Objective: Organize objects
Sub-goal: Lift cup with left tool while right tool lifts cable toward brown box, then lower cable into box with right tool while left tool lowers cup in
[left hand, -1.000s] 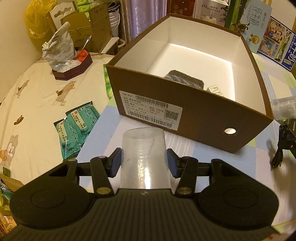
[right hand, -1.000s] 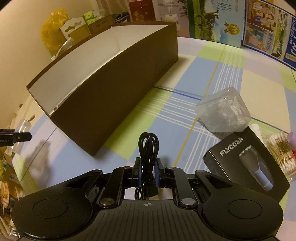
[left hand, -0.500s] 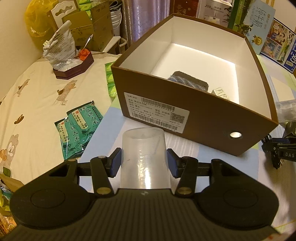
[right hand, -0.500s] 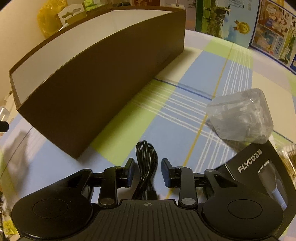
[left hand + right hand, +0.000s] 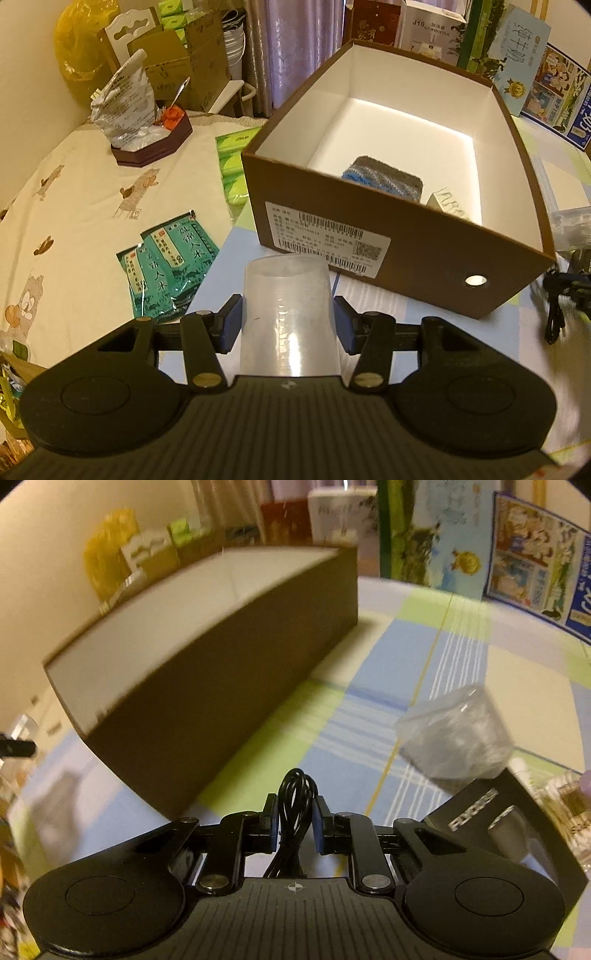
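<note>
Right hand-held gripper (image 5: 294, 825) reclosed, cable (image 5: 295, 812) gripped

I count one brown cardboard box (image 5: 388, 236), with two things inside it: one grey-blue sponge (image 5: 382, 181) and one small white carton (image 5: 448, 206) (partly hidden). Outside: one translucent cup (image 5: 290, 317), one coiled black cable (image 5: 295, 812), two green packets (image 5: 166, 266), one black FLYCO box (image 5: 506, 834).
</note>
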The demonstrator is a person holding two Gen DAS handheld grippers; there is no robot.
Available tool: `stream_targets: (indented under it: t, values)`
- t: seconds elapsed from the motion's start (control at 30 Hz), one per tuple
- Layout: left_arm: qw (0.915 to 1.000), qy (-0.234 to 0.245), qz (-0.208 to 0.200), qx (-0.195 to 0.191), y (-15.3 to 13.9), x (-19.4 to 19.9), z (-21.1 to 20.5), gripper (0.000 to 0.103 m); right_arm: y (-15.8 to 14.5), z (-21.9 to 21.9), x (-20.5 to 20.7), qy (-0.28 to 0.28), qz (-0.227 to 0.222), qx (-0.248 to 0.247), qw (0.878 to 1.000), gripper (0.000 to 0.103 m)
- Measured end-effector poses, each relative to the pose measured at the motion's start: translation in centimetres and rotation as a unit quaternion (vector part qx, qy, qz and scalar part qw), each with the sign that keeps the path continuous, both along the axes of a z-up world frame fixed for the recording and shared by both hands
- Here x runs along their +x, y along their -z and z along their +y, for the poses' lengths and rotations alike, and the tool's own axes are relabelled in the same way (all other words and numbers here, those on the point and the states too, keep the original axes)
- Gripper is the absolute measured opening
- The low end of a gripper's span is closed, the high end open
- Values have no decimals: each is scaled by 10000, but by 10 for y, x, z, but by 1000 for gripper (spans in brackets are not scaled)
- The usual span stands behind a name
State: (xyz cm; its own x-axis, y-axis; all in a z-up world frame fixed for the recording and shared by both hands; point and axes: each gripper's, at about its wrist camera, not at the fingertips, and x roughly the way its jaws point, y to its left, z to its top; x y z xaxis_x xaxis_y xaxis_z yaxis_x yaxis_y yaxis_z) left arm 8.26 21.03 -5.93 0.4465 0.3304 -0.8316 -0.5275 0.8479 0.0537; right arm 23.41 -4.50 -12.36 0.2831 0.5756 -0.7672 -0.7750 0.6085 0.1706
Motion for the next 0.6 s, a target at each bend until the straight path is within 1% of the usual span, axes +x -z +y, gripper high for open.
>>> stream_targets:
  t: [0.1,0.37,0.6]
  values:
    - [9999,65,-74,58,-8,1,-1,47,-14,-6,-1,69,-94,207,9997,12]
    - [9987,295,-347,220,-33,13,-8,47,-51,-12,-4,184,-361,676,9969,11]
    - [9958,598,-592,349,-54,32,-14,47,-98,-8,-6,98,-686,1124,9912,11]
